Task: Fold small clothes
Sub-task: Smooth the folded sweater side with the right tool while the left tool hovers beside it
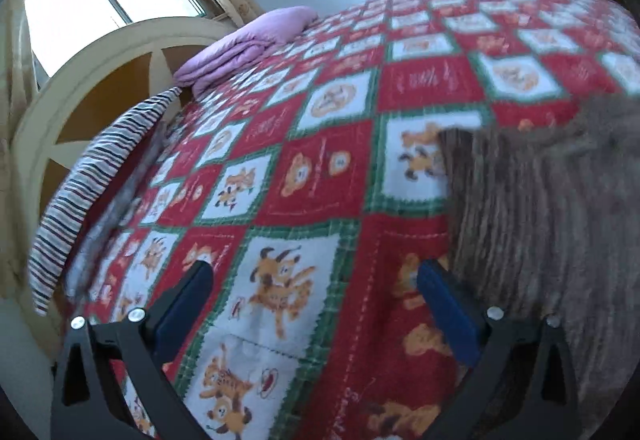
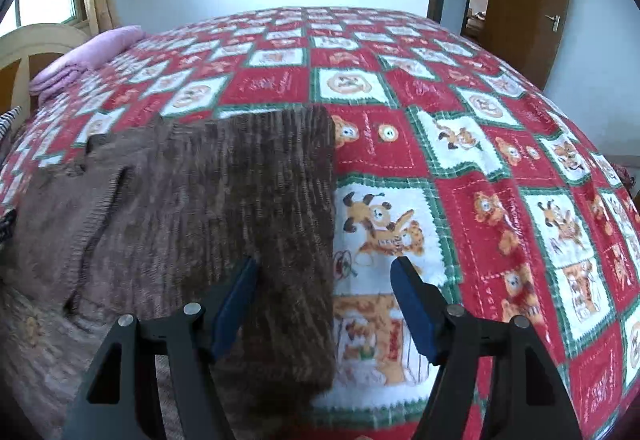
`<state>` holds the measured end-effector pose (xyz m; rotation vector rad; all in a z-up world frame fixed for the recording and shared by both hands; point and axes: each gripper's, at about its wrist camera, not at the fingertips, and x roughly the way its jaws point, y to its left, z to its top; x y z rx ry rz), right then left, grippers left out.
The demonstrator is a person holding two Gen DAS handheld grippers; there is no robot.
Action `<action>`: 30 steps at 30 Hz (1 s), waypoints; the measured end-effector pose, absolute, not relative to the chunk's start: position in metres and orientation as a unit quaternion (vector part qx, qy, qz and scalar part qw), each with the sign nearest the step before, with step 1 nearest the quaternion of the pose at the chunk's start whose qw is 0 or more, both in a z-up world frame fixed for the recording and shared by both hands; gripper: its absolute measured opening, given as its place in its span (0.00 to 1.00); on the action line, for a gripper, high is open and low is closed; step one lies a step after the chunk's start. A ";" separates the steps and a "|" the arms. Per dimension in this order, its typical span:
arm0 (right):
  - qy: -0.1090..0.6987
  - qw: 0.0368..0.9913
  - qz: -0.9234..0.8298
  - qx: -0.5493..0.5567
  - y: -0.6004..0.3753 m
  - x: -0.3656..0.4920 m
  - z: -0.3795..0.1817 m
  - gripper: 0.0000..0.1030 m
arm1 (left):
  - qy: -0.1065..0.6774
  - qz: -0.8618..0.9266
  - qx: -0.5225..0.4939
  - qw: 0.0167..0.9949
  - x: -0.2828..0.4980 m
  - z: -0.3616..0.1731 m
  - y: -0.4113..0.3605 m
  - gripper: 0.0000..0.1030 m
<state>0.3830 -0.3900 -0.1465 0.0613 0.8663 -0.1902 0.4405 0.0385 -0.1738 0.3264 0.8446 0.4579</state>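
Note:
A brown ribbed knit garment [image 2: 224, 208] lies flat on the bed, partly folded, its straight right edge running down the middle of the right wrist view. My right gripper [image 2: 325, 268] hovers open over that edge, with the left fingertip above the knit and the right one above the quilt. The pads press on nothing. In the left wrist view the same garment [image 1: 552, 224] fills the right side. My left gripper [image 1: 314, 270] stands open just left of the garment's left edge, over bare quilt, its right fingertip close beside the knit.
A red, white and green cartoon-patterned quilt [image 2: 460, 144] covers the bed. A folded purple blanket [image 1: 248, 44] and a striped cloth [image 1: 92, 180] lie by the cream headboard [image 1: 80, 80] under a window. A brown door [image 2: 532, 0] stands at the far right.

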 end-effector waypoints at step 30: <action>0.419 0.899 -0.070 0.102 -0.398 0.272 -0.135 0.77 | 0.369 0.057 0.052 0.926 0.303 -0.129 0.049 1.00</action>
